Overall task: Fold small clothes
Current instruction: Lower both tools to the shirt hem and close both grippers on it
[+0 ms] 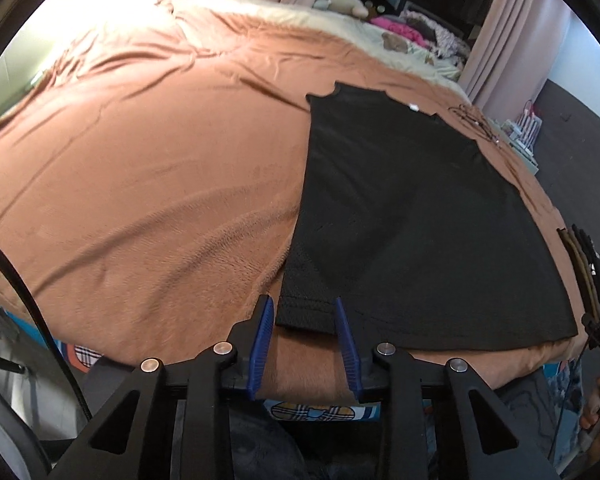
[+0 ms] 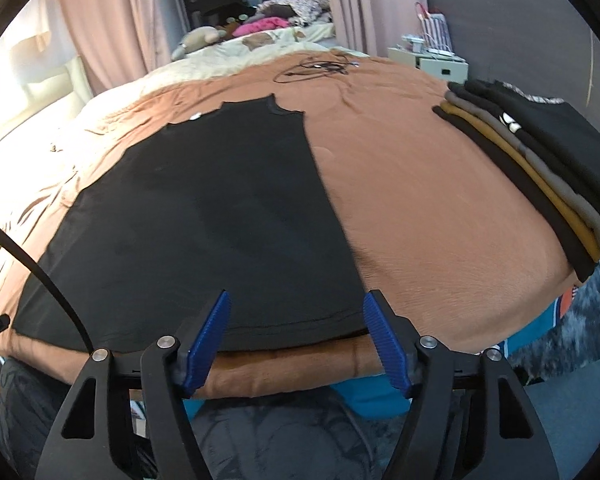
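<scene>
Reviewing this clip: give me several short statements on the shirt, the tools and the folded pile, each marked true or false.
1. The black sleeveless mesh shirt lies flat on the brown fleece blanket. True.
2. The left tool is clamped shut on the hem. False: its fingers straddle the hem corner, apart.
3. The right tool is open. True.
4. The stack of folded dark and mustard clothes sits on the shirt. False: it sits apart, at the blanket's edge.

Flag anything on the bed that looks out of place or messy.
A tangle of black cable lies loose on the brown blanket, beyond the collar of the flat black shirt. It has nothing to do with folding. The pile of folded clothes sits at the bed's right edge, tidy. Nothing else stands out.
</scene>
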Motion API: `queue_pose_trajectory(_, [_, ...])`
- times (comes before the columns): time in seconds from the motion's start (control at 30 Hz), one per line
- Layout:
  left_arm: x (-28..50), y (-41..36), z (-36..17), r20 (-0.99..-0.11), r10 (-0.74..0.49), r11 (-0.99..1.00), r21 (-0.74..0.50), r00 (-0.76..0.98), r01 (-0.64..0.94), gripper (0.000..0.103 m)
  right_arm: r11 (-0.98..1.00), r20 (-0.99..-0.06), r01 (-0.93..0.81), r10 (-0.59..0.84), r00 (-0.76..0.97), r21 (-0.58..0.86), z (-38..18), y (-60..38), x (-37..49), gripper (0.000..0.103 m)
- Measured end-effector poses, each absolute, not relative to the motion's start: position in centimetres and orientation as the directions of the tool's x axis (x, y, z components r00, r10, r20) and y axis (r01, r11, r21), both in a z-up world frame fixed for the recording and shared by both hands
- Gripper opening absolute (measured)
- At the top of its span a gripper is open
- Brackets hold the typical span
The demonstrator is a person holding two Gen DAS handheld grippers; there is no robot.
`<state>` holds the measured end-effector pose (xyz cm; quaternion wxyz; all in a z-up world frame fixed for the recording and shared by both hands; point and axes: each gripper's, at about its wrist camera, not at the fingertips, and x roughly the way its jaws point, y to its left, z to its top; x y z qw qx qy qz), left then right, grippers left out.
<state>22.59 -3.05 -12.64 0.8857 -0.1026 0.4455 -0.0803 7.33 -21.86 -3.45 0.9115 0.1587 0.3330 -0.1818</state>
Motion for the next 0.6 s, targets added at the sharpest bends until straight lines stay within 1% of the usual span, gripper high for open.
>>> queue_pose_trajectory(0.1, [23.4, -3.0, -13.3, -0.790, -0.229, 0.967, -0.251, 0.569, 0.041, 0.033, 0.869, -0.674, 0.459, -0.229, 0.702, 0.183, -3.6, -22.8, 8.1, 0.067])
queue_pose_trajectory(0.17, [23.9, -3.0, -13.7, -0.801, -0.217, 0.970, -0.241, 0.557, 0.031, 0.032, 0.860, -0.683, 0.474, -0.230, 0.694, 0.191, -3.8, -23.4, 8.3, 0.061])
queue_pose_trajectory(0.23, [24.0, -2.9, -13.9, -0.804, -0.214, 0.970, -0.240, 0.555, 0.026, 0.032, 0.851, -0.691, 0.477, -0.210, 0.691, 0.219, -4.0, -24.0, 8.6, 0.058])
queue_pose_trajectory(0.33, [24.5, -3.0, -14.0, -0.808, -0.204, 0.974, -0.225, 0.553, 0.029, 0.032, 0.838, -0.700, 0.495, -0.209, 0.683, 0.232, -4.2, -24.6, 9.2, 0.057])
queue_pose_trajectory(0.4, [24.9, -3.2, -14.1, -0.810, -0.197, 0.976, -0.215, 0.553, 0.032, 0.032, 0.824, -0.701, 0.507, -0.205, 0.683, 0.252, -4.4, -25.2, 9.4, 0.055])
queue_pose_trajectory(0.43, [25.1, -3.2, -14.2, -0.811, -0.196, 0.976, -0.215, 0.552, 0.029, 0.031, 0.812, -0.705, 0.514, -0.193, 0.683, 0.276, -4.7, -25.4, 9.5, 0.051])
queue_pose_trajectory(0.47, [25.2, -3.1, -14.3, -0.811, -0.192, 0.976, -0.216, 0.552, 0.022, 0.028, 0.803, -0.705, 0.518, -0.182, 0.686, 0.297, -4.9, -25.9, 9.8, 0.049])
queue_pose_trajectory(0.53, [25.2, -3.1, -14.3, -0.813, -0.183, 0.977, -0.214, 0.552, 0.008, 0.026, 0.785, -0.690, 0.518, -0.166, 0.704, 0.340, -5.0, -26.1, 9.5, 0.049])
queue_pose_trajectory(0.6, [25.3, -3.2, -14.3, -0.817, -0.173, 0.979, -0.202, 0.550, 0.008, 0.022, 0.765, -0.671, 0.497, -0.115, 0.732, 0.410, -5.2, -26.0, 9.0, 0.049])
